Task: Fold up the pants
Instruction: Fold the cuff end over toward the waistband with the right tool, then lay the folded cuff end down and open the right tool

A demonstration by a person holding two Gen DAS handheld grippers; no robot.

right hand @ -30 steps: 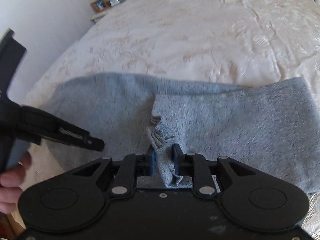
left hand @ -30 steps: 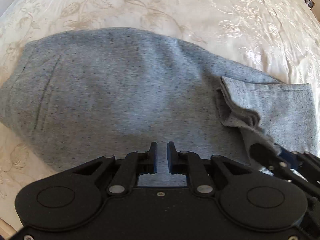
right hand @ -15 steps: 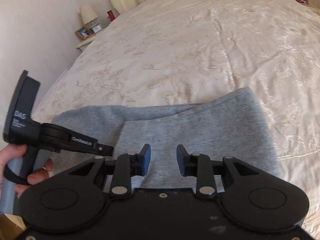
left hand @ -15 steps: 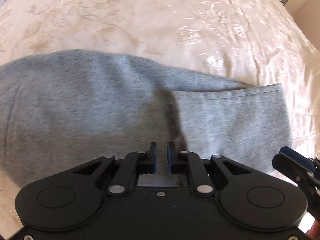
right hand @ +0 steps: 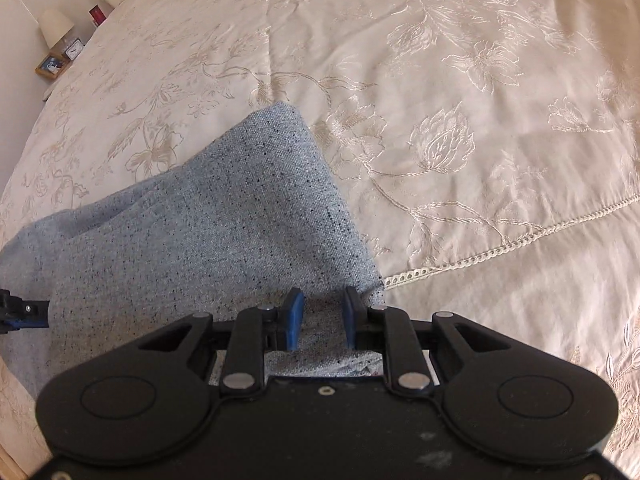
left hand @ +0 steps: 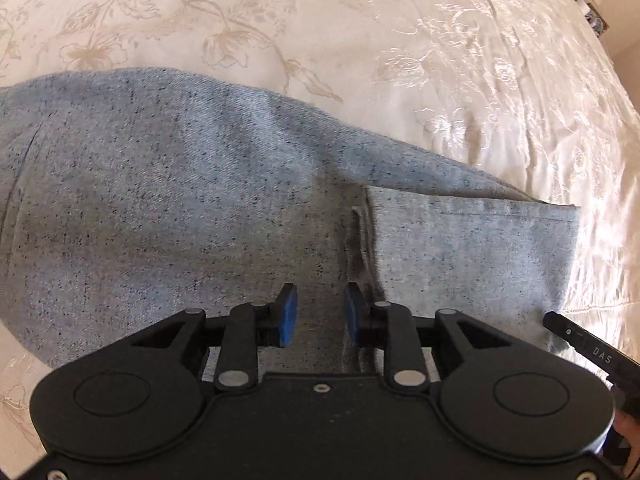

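Across the near edge of the bed [right hand: 460, 80] the grey pants [left hand: 180, 208] lie lengthwise, side to side, one end already doubled over. Both grippers hover over the pants with jaws spread and empty: the right gripper [right hand: 319, 316] nearest that folded end [right hand: 240, 220], the left gripper [left hand: 319, 314] at mid-length.

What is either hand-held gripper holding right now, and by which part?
Nothing. The left hand-held gripper and the right hand-held gripper are both open over the grey pants, with cloth visible between the fingers but not pinched.
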